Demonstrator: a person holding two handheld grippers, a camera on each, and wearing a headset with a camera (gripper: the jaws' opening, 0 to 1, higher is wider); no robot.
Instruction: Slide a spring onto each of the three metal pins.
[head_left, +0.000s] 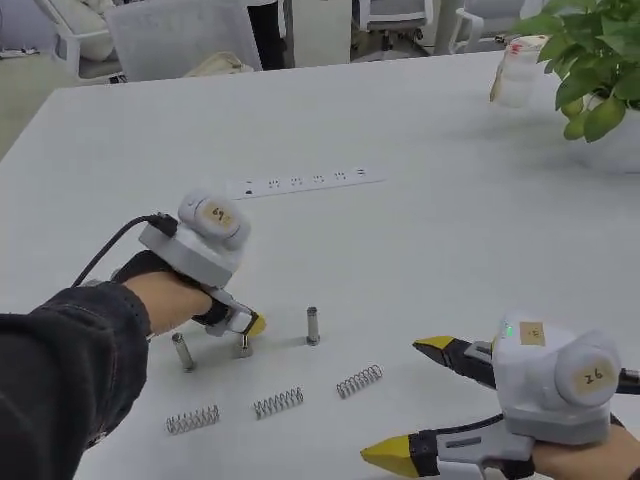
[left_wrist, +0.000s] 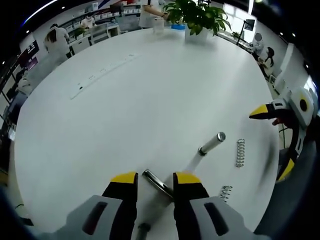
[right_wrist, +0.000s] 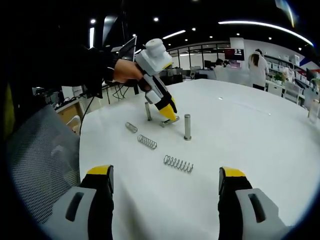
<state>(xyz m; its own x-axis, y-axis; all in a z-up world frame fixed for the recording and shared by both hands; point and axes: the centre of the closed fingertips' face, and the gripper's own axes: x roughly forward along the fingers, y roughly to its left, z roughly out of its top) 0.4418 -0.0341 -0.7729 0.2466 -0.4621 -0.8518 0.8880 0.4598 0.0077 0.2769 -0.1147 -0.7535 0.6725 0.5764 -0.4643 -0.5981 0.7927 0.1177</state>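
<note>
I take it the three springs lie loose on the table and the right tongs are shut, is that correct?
Not quite: the right tongs are wide open, as the right gripper view shows. The three springs do lie loose on the table.

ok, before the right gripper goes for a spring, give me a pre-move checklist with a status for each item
1. Right gripper open and empty: ok.
2. Springs loose on the table: ok. All three lie free, and the nearest spring is just ahead of the right gripper.
3. End pin by the sleeve and other end pin upright and bare: ok.
4. Middle pin upright: cannot tell. It looks tipped in the right gripper view.
5. Left gripper clamping the middle pin: not ok. Its jaws stand apart on either side of it.
6. Any spring already on a pin: not ok, none yet.
</note>
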